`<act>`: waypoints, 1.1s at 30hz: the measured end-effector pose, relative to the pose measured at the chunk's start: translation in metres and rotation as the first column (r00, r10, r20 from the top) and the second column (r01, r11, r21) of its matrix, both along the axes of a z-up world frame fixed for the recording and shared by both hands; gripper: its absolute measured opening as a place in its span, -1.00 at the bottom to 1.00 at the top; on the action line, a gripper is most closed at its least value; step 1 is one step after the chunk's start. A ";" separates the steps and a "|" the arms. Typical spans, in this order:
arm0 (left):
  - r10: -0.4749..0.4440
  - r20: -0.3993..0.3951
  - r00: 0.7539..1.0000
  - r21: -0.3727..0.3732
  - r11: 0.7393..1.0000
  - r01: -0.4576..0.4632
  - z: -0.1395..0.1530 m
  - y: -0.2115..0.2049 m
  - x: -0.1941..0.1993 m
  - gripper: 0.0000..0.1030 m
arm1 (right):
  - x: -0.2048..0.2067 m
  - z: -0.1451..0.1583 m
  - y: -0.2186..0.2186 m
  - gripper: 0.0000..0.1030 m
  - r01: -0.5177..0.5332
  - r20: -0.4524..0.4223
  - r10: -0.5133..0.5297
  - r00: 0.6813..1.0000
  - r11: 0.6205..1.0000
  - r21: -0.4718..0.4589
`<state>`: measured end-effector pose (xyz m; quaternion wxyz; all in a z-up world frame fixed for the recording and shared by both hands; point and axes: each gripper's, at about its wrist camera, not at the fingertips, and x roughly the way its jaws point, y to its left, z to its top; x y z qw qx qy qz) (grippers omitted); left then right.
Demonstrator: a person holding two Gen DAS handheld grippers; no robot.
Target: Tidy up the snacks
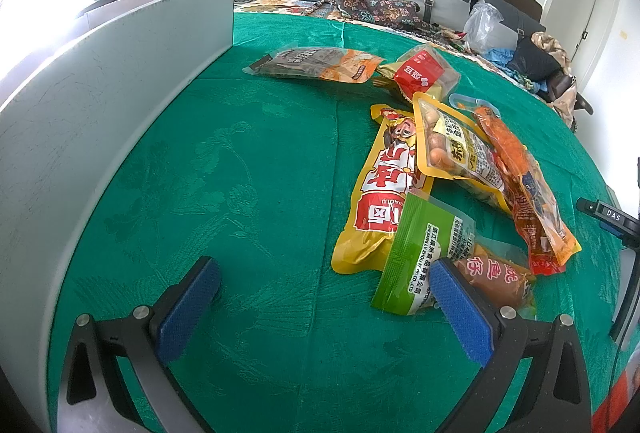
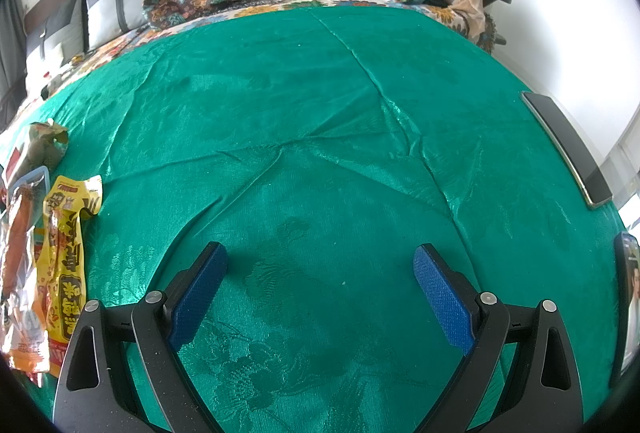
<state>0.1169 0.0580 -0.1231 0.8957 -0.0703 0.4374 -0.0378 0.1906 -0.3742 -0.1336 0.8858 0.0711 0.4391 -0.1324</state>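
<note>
Green cloth spreads wide, snacks heaped beside the bin, both left gripper and right gripper gaping empty, ready to sort.

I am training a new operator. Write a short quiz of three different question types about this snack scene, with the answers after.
1. True or false: the left gripper is shut on the green packet.
2. Multiple choice: the white bin in the left wrist view stands A) left of the snacks, B) right of them, C) on top of them.
3. Fill in: the right gripper hovers over bare ____ cloth.

Key: 1 false, it is open; 2 A; 3 green.
</note>
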 end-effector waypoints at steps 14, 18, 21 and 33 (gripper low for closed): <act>0.001 0.000 1.000 -0.003 1.000 -0.001 0.000 0.000 0.000 1.00 | -0.001 0.001 0.000 0.87 0.002 0.000 -0.002 1.000 1.000 -0.002; 0.001 0.000 1.000 -0.003 1.000 -0.001 0.000 0.000 0.000 1.00 | 0.000 0.000 0.000 0.87 0.001 0.000 -0.001 1.000 1.000 -0.002; 0.001 0.000 1.000 -0.001 1.000 -0.001 -0.001 0.000 0.000 1.00 | -0.001 0.000 0.000 0.87 0.001 0.000 -0.001 1.000 1.000 -0.002; -0.055 -0.080 0.995 -0.048 0.998 0.051 0.007 0.009 -0.010 0.99 | -0.002 0.000 0.001 0.87 0.002 -0.002 -0.002 1.000 1.000 -0.005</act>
